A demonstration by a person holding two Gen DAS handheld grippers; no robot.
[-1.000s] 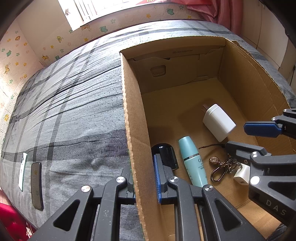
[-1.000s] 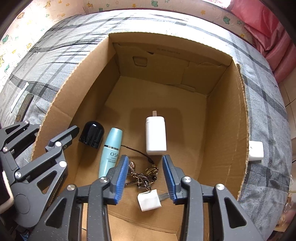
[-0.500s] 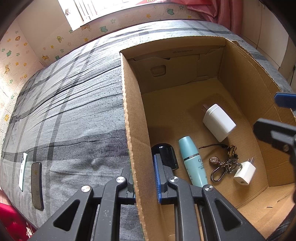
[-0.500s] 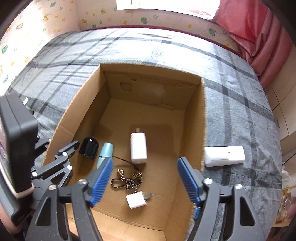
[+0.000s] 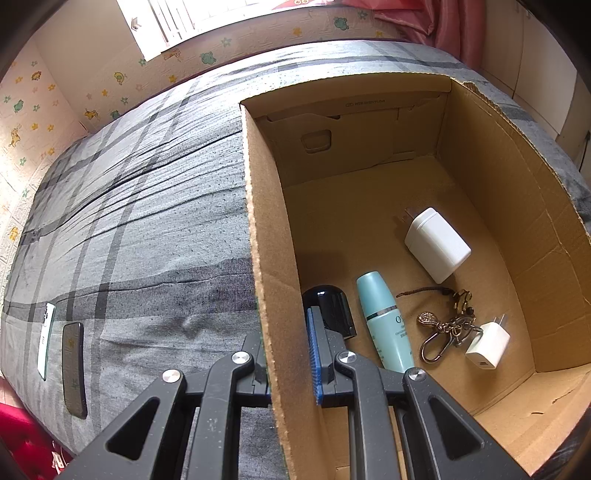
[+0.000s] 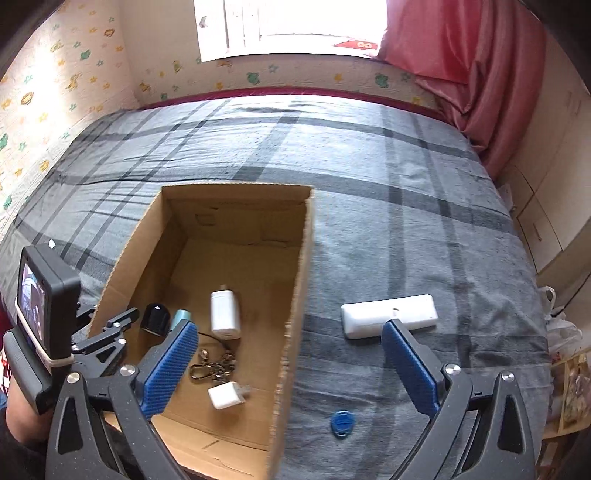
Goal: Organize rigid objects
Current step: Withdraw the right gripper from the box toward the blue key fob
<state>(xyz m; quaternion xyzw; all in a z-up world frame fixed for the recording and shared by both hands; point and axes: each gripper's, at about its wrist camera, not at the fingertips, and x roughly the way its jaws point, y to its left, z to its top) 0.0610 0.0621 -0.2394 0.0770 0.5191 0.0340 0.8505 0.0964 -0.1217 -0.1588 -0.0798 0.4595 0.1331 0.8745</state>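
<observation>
Here, left gripper [image 5: 286,363] clamped on cardboard box [image 5: 264,236] wall, right gripper [image 6: 291,363] jaws opening, empty, above bed [image 6: 369,155].

A wide bed [image 6: 369,177] fills the room, covered in a grey sheet crossed with darker plaid bands and lightly creased toward the far side. A dark red edge of the mattress [image 6: 295,90] shows along the far wall. That wall and the side wall [image 6: 55,92] wear pale cream padding dotted with small yellow stars and green cartoon animals. Bright daylight pours through 1 window [image 6: 288,26] at the head, washing it out to white. A pink-red curtain [image 6: 472,74] hangs in folds on the right. Beyond it stand cream cabinet panels [image 6: 546,206].
</observation>
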